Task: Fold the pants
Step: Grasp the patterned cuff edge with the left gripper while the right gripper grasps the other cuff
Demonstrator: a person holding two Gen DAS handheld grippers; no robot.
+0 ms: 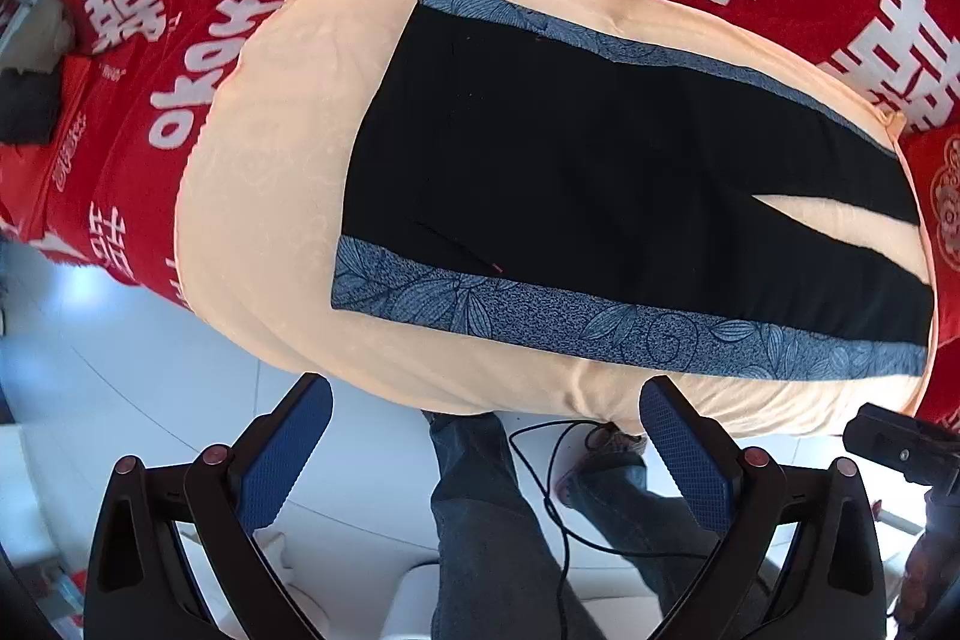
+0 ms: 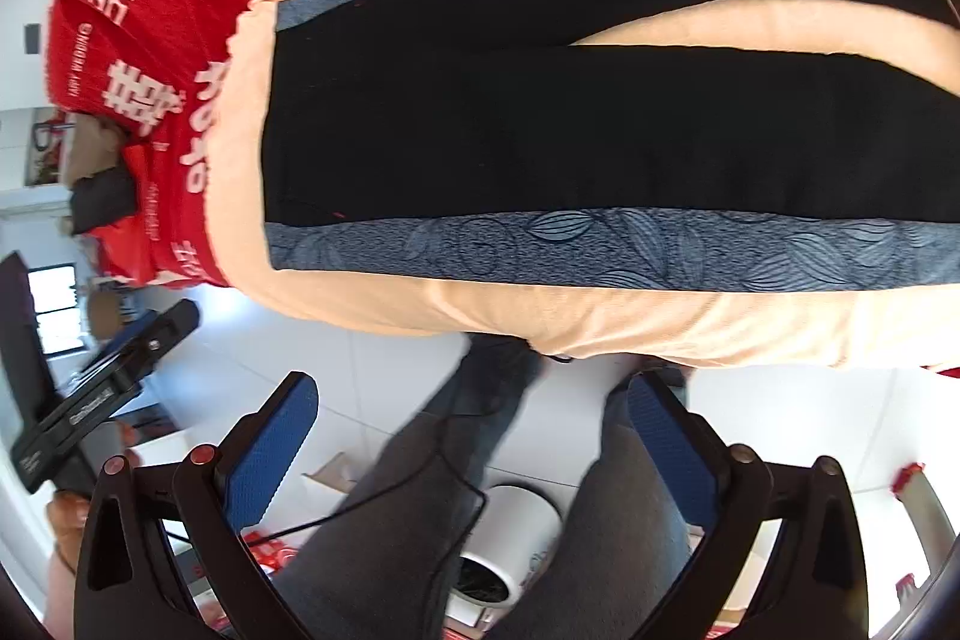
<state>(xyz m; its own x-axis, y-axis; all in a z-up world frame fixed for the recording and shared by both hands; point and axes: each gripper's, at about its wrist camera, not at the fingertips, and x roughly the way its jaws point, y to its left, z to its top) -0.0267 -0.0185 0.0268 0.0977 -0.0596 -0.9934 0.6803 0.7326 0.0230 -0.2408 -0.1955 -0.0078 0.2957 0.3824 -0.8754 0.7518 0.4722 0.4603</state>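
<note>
Black pants (image 1: pixel 588 172) with blue leaf-patterned side stripes (image 1: pixel 540 310) lie flat and spread out on a peach cloth (image 1: pixel 270 172), waist to the left, legs running right with a gap between them. The right wrist view shows the same pants (image 2: pixel 540 130) closer, with the near stripe (image 2: pixel 600 244) along the cloth's front edge. My left gripper (image 1: pixel 486 400) is open, held off the near edge of the cloth with nothing between its blue pads (image 1: pixel 282 454). My right gripper (image 2: pixel 474 400) is open too, short of the cloth edge, holding nothing.
A red bedspread with white characters (image 1: pixel 180 40) lies under the peach cloth. A person's jeans-clad legs (image 1: pixel 480 508) stand on the white floor, and a black cable (image 1: pixel 558 490) hangs by them. The other gripper (image 2: pixel 108 388) shows at left. A white cylinder (image 2: pixel 510 544) stands on the floor.
</note>
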